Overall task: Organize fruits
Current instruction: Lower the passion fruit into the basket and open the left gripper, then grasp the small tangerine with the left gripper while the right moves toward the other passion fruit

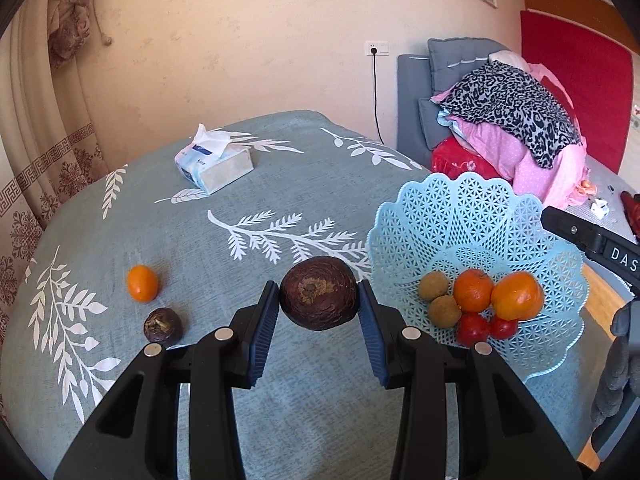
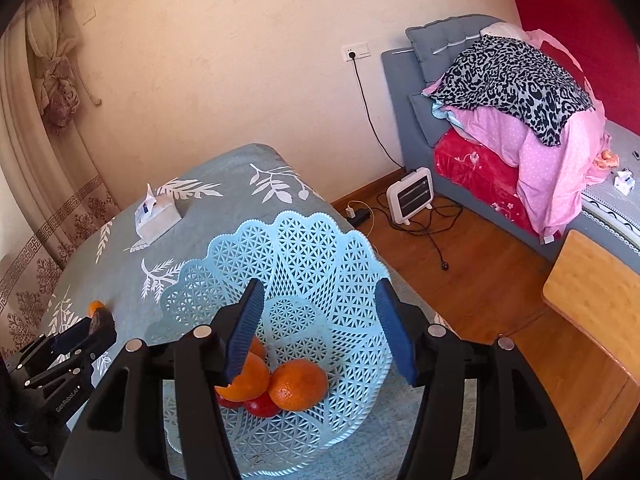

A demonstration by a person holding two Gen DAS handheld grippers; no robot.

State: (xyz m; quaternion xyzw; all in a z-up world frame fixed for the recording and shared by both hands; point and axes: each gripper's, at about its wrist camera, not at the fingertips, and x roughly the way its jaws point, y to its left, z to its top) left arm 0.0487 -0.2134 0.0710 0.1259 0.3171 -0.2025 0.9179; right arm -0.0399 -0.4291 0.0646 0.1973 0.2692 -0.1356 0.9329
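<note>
A leaf-print tablecloth (image 1: 200,248) covers the table; the left gripper (image 1: 319,300) clamps a dark brown fruit (image 1: 319,298) just beside the blue basket (image 1: 460,216); the right gripper (image 2: 320,334) hangs empty, jaws apart, above the basket's oranges (image 2: 298,384); another orange (image 1: 142,283) lies on the cloth.

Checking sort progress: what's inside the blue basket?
Blue basket holds two oranges, two brown round fruits, two red fruits. Anything beneath them is hidden.

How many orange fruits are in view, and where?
3. Two sit in the basket: one and one, side by side. A smaller one lies on the cloth, far left. Others may be hidden beneath them.
</note>
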